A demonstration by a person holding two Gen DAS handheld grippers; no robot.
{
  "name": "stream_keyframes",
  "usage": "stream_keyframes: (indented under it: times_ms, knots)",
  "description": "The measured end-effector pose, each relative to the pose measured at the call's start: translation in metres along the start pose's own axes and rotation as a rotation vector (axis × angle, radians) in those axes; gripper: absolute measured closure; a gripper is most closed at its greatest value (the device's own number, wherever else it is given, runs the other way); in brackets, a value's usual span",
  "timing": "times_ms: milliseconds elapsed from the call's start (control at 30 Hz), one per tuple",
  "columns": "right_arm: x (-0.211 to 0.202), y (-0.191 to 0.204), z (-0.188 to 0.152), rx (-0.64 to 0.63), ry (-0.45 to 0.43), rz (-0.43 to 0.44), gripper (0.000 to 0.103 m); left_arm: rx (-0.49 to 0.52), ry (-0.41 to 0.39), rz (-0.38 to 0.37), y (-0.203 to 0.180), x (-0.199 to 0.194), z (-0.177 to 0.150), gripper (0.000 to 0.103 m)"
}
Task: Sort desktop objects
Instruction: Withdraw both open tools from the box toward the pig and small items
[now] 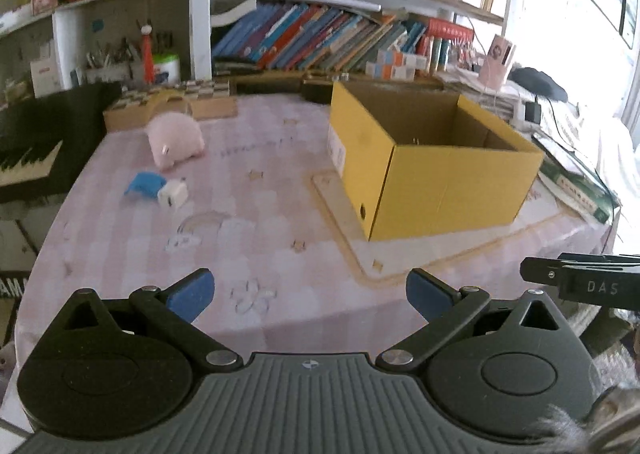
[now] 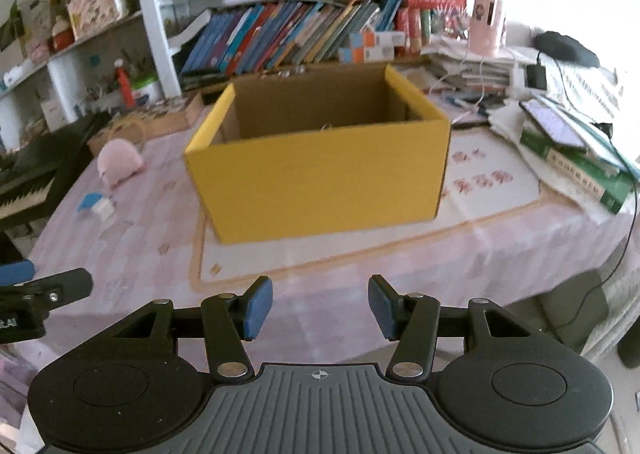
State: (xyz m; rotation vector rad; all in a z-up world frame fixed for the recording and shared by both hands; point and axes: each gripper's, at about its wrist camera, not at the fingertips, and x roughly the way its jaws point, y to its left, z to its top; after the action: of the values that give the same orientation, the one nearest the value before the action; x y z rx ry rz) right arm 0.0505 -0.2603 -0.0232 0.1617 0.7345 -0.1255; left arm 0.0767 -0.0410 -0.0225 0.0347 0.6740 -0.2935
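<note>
Between both parted claws (image 1: 310, 294) (image 2: 320, 306), bare tablecloth (image 1: 260, 222) fronts the box (image 1: 432, 174).

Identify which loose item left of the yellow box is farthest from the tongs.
The pink plush toy; the blue item and white charger lie nearer.

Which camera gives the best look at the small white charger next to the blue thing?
The left wrist view: the white charger shows there sharp, with its side slot visible, touching the blue object. The right wrist view shows it only as a small blurred block near the left edge.
</note>
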Motion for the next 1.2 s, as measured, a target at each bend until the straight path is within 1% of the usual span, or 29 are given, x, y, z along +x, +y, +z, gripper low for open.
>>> stream_keyframes:
  times_ms: [100, 200, 300, 500, 600, 633, 867, 1033, 1200]
  knots:
    - [-0.003, 0.01, -0.012, 0.005, 0.024, 0.009, 0.049, 0.007, 0.011, -0.006, 0.005, -0.005, -0.007, 0.0]
    - [-0.004, 0.022, -0.023, 0.002, 0.051, 0.024, 0.046, 0.015, 0.022, -0.014, 0.011, -0.01, -0.013, 0.0]
    - [-0.006, 0.032, -0.03, -0.002, 0.064, 0.036, 0.045, 0.024, 0.042, -0.018, 0.017, -0.014, -0.02, 0.0]
    - [-0.004, 0.05, -0.042, -0.005, 0.097, 0.063, 0.044, 0.034, 0.064, -0.006, 0.032, -0.022, -0.033, 0.0]
    - [-0.003, 0.061, -0.048, -0.024, 0.118, 0.086, 0.038, 0.026, 0.068, 0.006, 0.041, -0.027, -0.038, 0.0]
    - [-0.003, 0.065, -0.049, -0.033, 0.123, 0.092, 0.038, 0.021, 0.069, 0.01, 0.045, -0.028, -0.039, 0.0]
    - [-0.004, 0.091, -0.05, -0.089, 0.12, 0.126, 0.037, 0.004, 0.058, 0.03, 0.059, -0.039, -0.047, 0.0]
    - [-0.001, 0.113, -0.046, -0.142, 0.116, 0.16, 0.033, -0.051, 0.05, 0.077, 0.083, -0.046, -0.051, 0.0]
    - [-0.001, 0.134, -0.04, -0.205, 0.101, 0.194, 0.032, -0.09, 0.015, 0.109, 0.1, -0.055, -0.048, 0.0]
